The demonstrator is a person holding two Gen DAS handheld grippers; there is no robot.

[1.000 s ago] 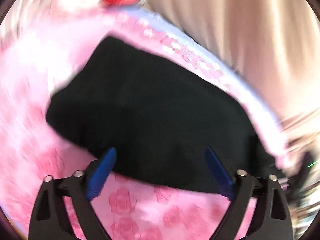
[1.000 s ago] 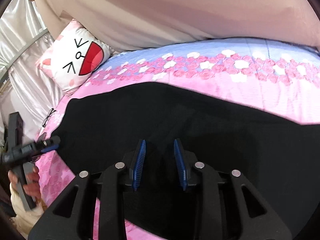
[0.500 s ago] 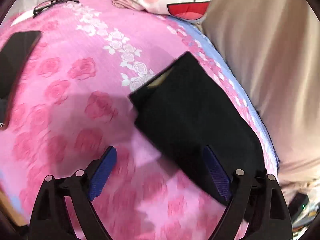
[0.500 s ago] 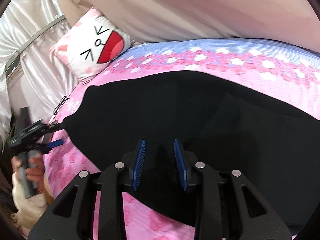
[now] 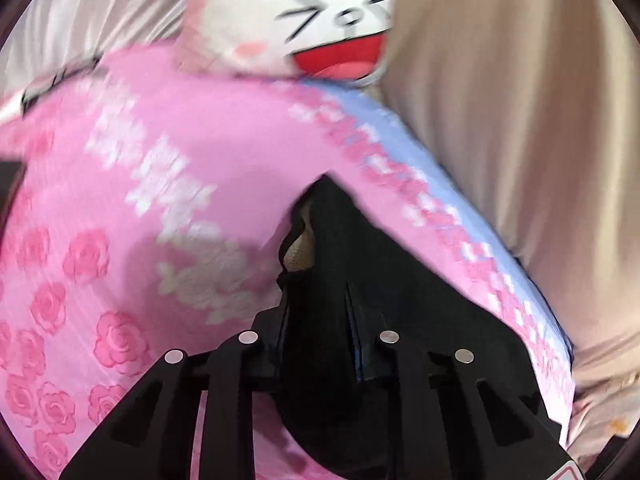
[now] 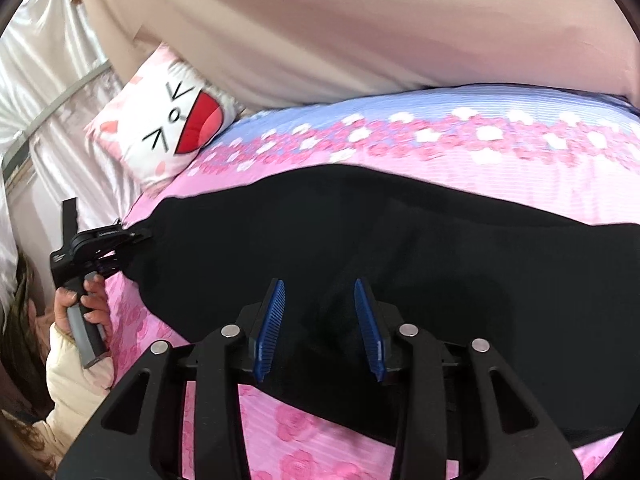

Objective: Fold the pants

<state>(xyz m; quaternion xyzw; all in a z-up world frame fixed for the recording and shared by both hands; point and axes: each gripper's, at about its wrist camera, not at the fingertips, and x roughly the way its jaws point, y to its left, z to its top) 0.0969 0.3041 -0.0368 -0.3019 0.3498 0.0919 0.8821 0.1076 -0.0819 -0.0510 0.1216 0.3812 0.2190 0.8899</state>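
Observation:
Black pants (image 6: 360,232) lie flat across a pink rose-print bedspread (image 6: 304,432). In the left wrist view my left gripper (image 5: 316,292) is shut on a bunched end of the pants (image 5: 400,300), and a pale inner lining shows just past the fingertips. From the right wrist view that left gripper (image 6: 136,236) pinches the pants' far left corner, held by a hand (image 6: 80,308). My right gripper (image 6: 320,292) hovers over the near edge of the pants. Its jaws are opening, and its blue pads (image 6: 272,320) stand apart with only flat fabric below them.
A white pillow with a cartoon face (image 6: 172,128) leans at the head of the bed. Beige cloth (image 6: 360,20) hangs along the bed's far side, and silvery curtains (image 6: 40,80) hang on the left. Blurred eyeglasses (image 5: 52,80) lie on the bedspread.
My left gripper went from wide open over the bed to shut on the pants' end. The right gripper's pads have spread a little wider, and its view has shifted slightly.

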